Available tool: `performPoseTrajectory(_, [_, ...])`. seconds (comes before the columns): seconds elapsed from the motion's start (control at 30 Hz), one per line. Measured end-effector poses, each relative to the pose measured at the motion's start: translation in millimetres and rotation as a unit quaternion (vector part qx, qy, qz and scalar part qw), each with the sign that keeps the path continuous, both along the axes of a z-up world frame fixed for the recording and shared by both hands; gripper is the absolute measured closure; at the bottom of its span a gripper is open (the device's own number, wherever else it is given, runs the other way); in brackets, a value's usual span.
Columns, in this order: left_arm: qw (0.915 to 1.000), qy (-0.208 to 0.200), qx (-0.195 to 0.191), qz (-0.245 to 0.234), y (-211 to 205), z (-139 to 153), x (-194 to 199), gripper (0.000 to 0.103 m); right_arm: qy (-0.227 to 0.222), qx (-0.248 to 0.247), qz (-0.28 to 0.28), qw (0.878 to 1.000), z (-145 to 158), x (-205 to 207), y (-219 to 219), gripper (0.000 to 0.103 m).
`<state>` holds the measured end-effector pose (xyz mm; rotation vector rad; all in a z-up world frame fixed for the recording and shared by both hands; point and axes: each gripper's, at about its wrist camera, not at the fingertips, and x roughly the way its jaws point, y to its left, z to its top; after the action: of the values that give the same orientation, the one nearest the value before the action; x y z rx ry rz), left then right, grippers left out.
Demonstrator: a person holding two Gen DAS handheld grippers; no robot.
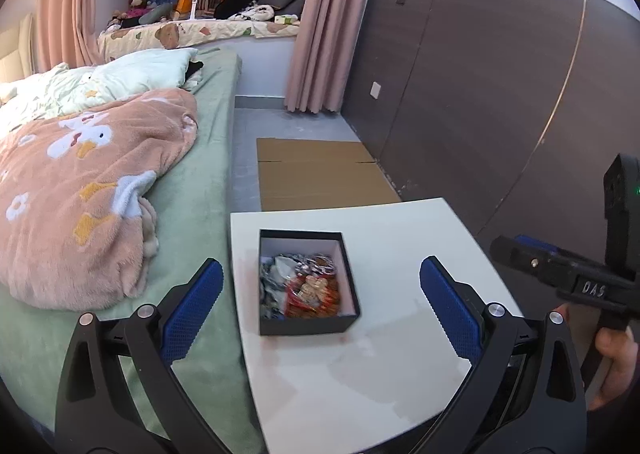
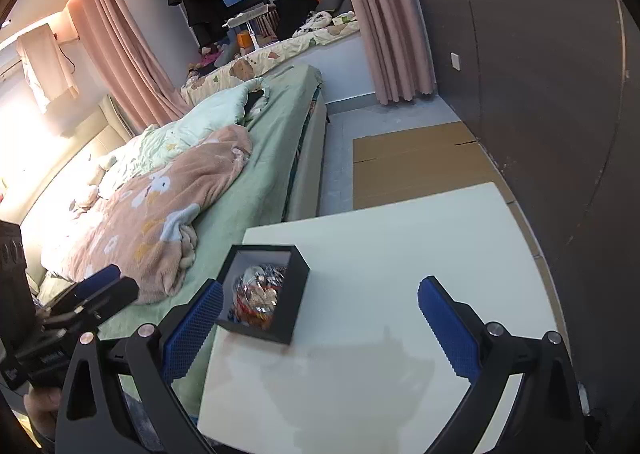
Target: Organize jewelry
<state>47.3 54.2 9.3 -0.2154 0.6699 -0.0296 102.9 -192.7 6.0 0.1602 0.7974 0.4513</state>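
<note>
— Black square cardboard box (image 1: 308, 282) sits on the white tabletop (image 1: 400, 354), near its left edge by the green bed (image 1: 192, 214). Shiny jewelry packets (image 1: 308, 286) fill it.

— And the claws?

— Left claw (image 1: 320, 314) is spread wide, holding nothing. Right claw (image 2: 320, 318) is wide too, and empty.

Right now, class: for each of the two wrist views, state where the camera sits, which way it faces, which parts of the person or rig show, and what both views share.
Left wrist: on the left gripper, looking forward and down over the white table at the open black box; jaws open, the right gripper and a hand at right.
Right wrist: on the right gripper, facing the same table from the box's right; jaws open, the left gripper at left.
Shared: box, table, bed, cardboard, pink curtain.
</note>
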Motion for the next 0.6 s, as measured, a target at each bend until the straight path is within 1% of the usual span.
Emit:
performPoseTrajectory(0.13, [0.9997, -0.013, -0.013, 0.014, -5.8, 1.7, -17.1, 0.005, -0.005, -0.001, -0.008, 1.0, -0.7, -15.7, -12.9, 0.007])
performPoseTrajectory(0.17, [0.9998, -0.013, -0.01, 0.013, -7.0, 2.0, -18.5, 0.005, -0.008, 0.0, -0.007, 1.0, 0.0, -19.6, -15.3, 0.007])
performPoseTrajectory(0.27, [0.9996, -0.02, 0.017, 0.015, -13.9, 6.1, -23.6, 0.005, -0.012, -0.002, -0.013, 1.0, 1.7, -32.1, -23.6, 0.007])
performPoseTrajectory(0.37, [0.9995, -0.023, 0.016, 0.011, -16.2, 7.3, -29.2, 0.005, -0.004, 0.0, -0.016, 1.0, 0.4, -46.2, -30.5, 0.007])
performPoseTrajectory(0.43, [0.999, -0.025, 0.037, 0.005, -23.4, 6.4, -35.4, 0.005, -0.009, 0.004, -0.01, 1.0, 3.4, -53.8, -33.4, 0.007])
performPoseTrajectory(0.5, [0.9987, -0.025, 0.043, 0.006, -26.6, 4.0, -40.2, 0.005, -0.022, -0.01, -0.004, 1.0, 7.5, -59.1, -32.9, 0.007])
performPoseTrajectory(0.6, [0.9986, -0.024, 0.048, 0.0, -28.6, 0.2, -45.0, 0.005, -0.028, -0.024, 0.003, 0.999, 5.7, -62.6, -30.4, 0.007])
